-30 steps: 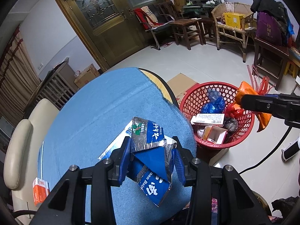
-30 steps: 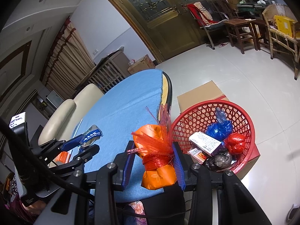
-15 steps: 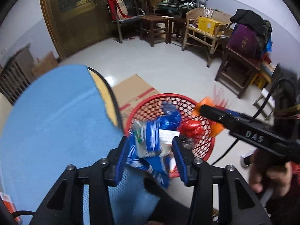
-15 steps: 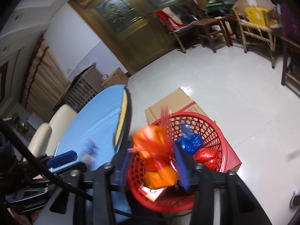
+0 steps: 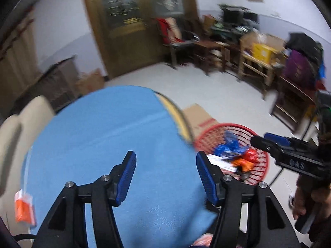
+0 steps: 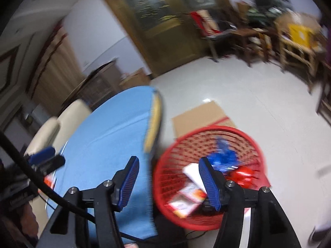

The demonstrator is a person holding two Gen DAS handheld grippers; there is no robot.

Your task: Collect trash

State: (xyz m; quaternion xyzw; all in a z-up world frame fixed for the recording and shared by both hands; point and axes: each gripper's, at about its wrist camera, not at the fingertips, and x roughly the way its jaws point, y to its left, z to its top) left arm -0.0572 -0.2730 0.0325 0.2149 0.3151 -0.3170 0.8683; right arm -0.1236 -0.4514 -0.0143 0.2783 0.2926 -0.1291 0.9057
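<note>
Trash sits in the red basket [image 6: 209,188], which stands on the floor just beside the edge of the round table with the blue cloth [image 5: 103,136]. Take that basket as your landmark.

Your left gripper [image 5: 165,175] hangs over the table, on the side of the basket toward the cream chair [image 5: 22,119]. Its jaws are spread wide and hold nothing; only blue cloth shows between the blue pads [image 5: 127,177].

Your right gripper [image 6: 168,179] is above the basket's near rim, where basket and table edge meet. Its jaws are also spread wide with nothing between them. One pad overlaps the cloth and the other overlaps the basket's contents.

Inside the basket you can see a crumpled blue wrapper [image 6: 224,158] toward the far wall, a red crumpled piece [image 6: 242,174] next to it, a white carton [image 6: 193,173] in the middle, and an orange and white packet [image 6: 186,198] toward the near side. From the left wrist view an orange bundle [image 5: 244,163] also shows among them, though blur hides its shape.

A flattened cardboard sheet [image 6: 198,113] lies on the floor behind the basket, partly under it. Well away from the basket, at the table's opposite edge near the chair, lies a small orange packet [image 5: 23,208]. Both views are smeared by motion.
</note>
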